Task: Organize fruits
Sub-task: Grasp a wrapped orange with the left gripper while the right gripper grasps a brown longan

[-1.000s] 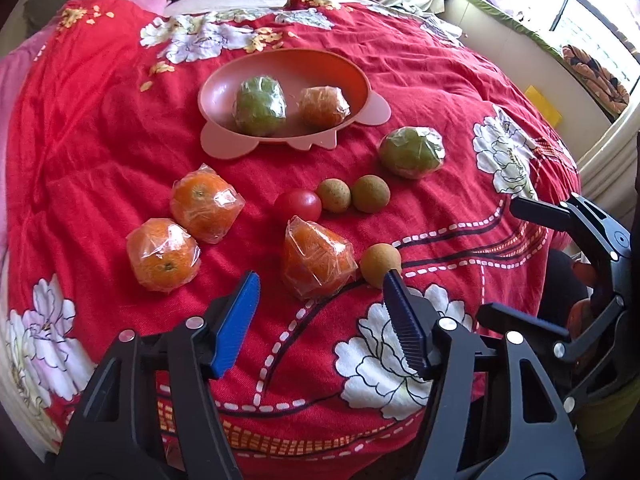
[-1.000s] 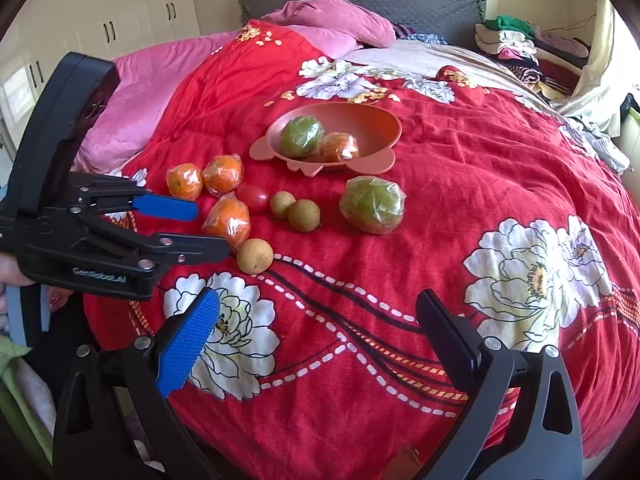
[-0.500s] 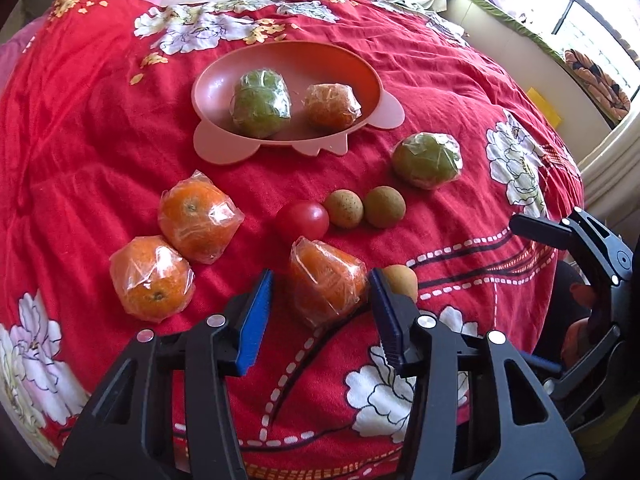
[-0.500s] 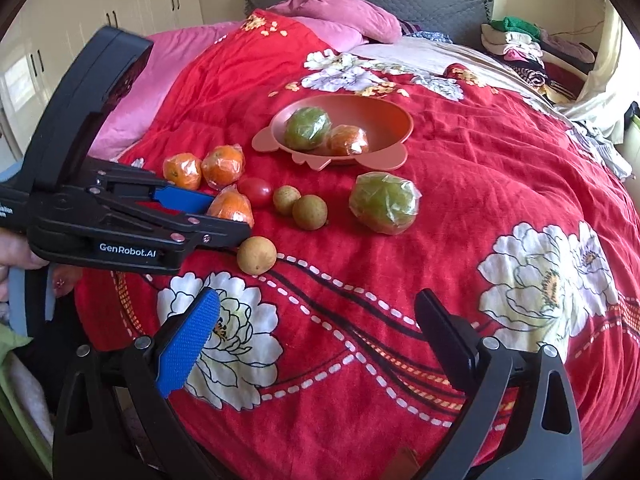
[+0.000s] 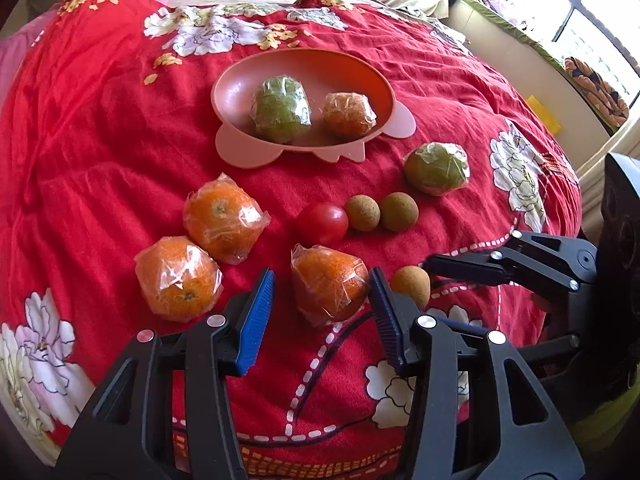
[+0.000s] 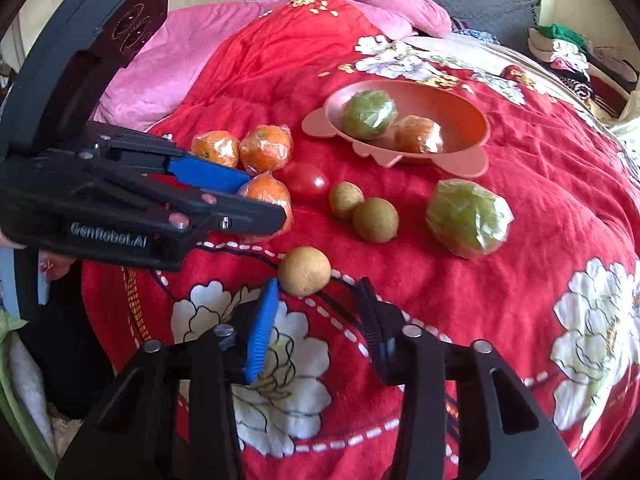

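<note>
Left wrist view: left claw [image 5: 322, 294] is spread around the wrapped orange [image 5: 330, 282], nearest the camera and well short of the pink bowl [image 5: 232, 92]. Close gently on fruit, not loose film. Right claw [image 6: 316, 312], also spread, sits just short of the longan [image 6: 305, 271].
</note>
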{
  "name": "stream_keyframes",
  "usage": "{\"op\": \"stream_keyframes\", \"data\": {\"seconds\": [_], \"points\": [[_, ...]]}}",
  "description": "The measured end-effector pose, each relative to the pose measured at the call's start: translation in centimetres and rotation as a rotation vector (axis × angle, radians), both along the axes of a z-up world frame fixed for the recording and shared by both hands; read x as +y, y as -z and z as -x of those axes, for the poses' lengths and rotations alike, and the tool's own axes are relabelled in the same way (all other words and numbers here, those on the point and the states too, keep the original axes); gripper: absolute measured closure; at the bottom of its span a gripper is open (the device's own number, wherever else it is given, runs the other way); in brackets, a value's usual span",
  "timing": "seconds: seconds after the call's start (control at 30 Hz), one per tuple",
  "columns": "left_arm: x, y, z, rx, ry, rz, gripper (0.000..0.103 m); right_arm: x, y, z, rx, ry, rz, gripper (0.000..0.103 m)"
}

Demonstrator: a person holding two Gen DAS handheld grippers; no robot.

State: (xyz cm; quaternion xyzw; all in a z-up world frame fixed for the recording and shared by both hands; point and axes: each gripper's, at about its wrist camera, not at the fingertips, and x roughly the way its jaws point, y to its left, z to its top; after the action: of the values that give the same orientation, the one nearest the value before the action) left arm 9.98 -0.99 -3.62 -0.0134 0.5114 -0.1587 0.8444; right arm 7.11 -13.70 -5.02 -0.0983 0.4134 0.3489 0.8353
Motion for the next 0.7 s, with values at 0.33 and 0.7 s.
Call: {"op": "stream_keyframes", "data": {"seconds": [0.33,0.7], "points": [[-0.3,0.5,-0.3,0.018,0.006,0.008,0.063,-0.1,0.0,-0.4,0.007,-0.005,-0.036,0.078],[-1.1,1.2,-0.8,0.029,0.014,-0.002,0.065,-3.4,-0.6,-0.5,0.020,0.102,-0.071,0.078]]}}
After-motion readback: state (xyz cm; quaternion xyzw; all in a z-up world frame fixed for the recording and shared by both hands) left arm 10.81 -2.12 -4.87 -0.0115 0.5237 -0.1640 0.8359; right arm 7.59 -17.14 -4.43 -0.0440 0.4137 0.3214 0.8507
